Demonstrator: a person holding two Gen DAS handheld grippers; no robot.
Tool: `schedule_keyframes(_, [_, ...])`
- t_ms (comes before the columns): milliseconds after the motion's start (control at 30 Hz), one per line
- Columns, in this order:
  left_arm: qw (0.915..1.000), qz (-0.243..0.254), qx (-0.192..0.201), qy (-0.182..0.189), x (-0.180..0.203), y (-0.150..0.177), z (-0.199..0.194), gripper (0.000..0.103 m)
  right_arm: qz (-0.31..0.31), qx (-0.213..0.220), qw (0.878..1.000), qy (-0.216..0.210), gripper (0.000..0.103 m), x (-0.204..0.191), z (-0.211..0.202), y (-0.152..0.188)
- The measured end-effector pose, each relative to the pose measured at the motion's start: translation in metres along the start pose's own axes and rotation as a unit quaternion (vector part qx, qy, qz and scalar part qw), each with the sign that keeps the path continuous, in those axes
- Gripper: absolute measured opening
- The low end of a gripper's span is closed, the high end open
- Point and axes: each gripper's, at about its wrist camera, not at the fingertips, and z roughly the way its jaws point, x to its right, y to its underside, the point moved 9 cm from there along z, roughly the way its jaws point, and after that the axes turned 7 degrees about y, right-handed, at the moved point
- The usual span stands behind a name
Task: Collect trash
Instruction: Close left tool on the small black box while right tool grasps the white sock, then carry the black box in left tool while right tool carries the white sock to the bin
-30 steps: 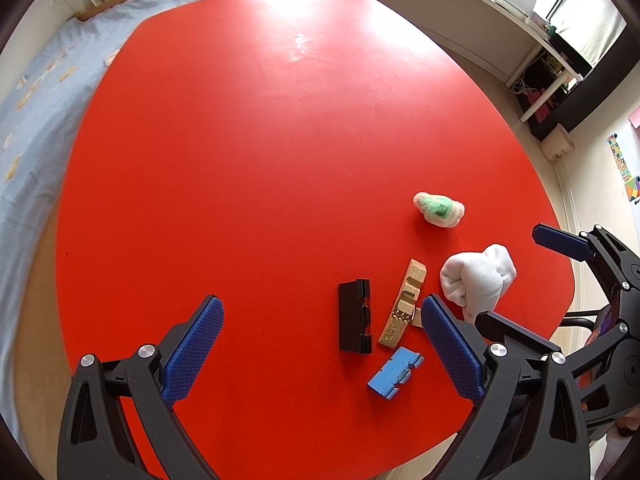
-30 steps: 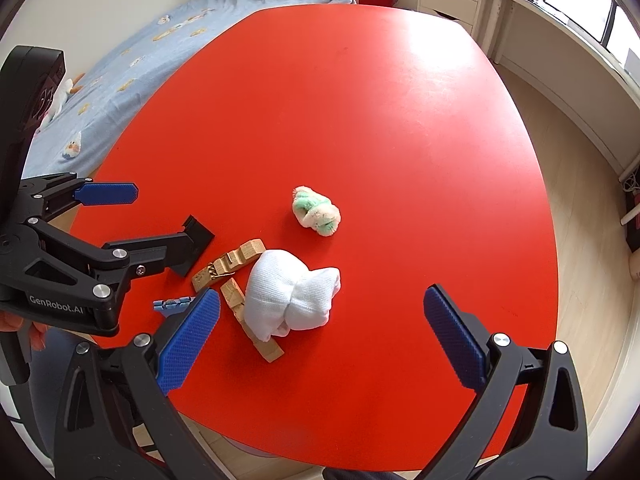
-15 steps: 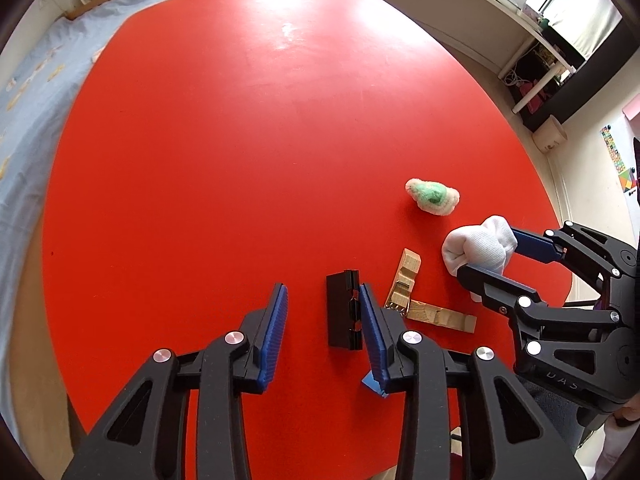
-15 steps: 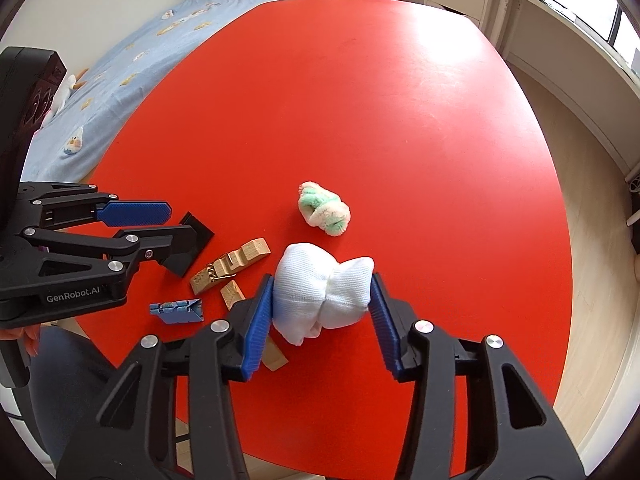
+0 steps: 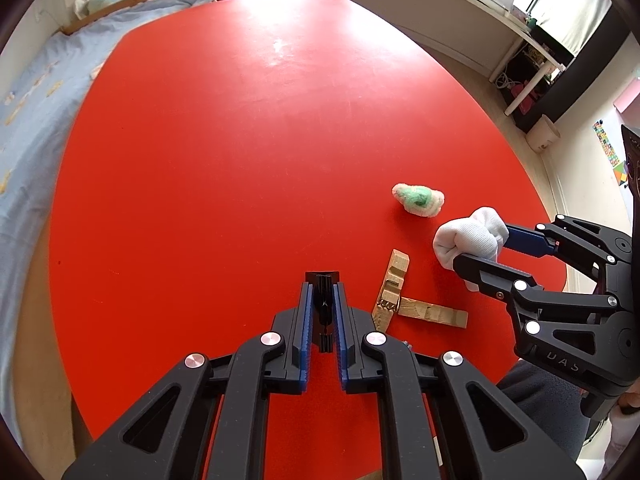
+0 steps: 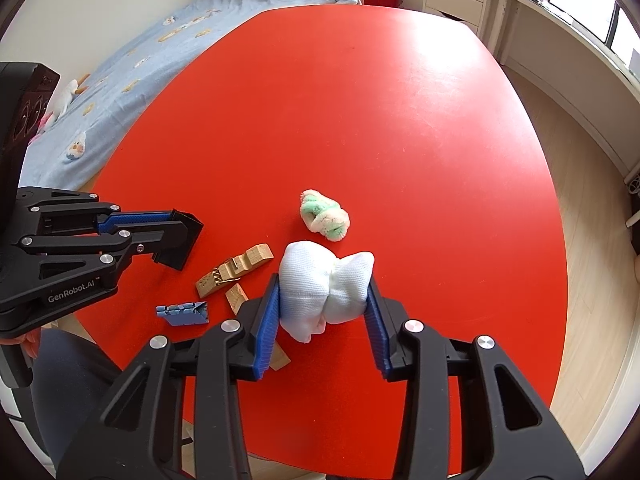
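left gripper (image 5: 323, 308) clamped on a black clip (image 5: 322, 285); right gripper (image 6: 325, 312), just closing, squeezing a white sock bundle (image 6: 324, 280) over the red table (image 6: 360, 120).

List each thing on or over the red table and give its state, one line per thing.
Left gripper: shut on black clip.
Right gripper: shut on white sock.
Green sock: loose on table.
Wooden clothespin: broken apart, pieces lying flat.
Blue clip: lying free.
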Motion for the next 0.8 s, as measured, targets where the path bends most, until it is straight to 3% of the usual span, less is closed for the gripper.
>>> schedule_keyframes(800, [0.9985, 0.018, 0.049, -0.016, 0.013, 0.012, -0.035, 0.007, 0.005, 0.044, 0.999, -0.002, 0.038, 0.001, -0.046, -0.004])
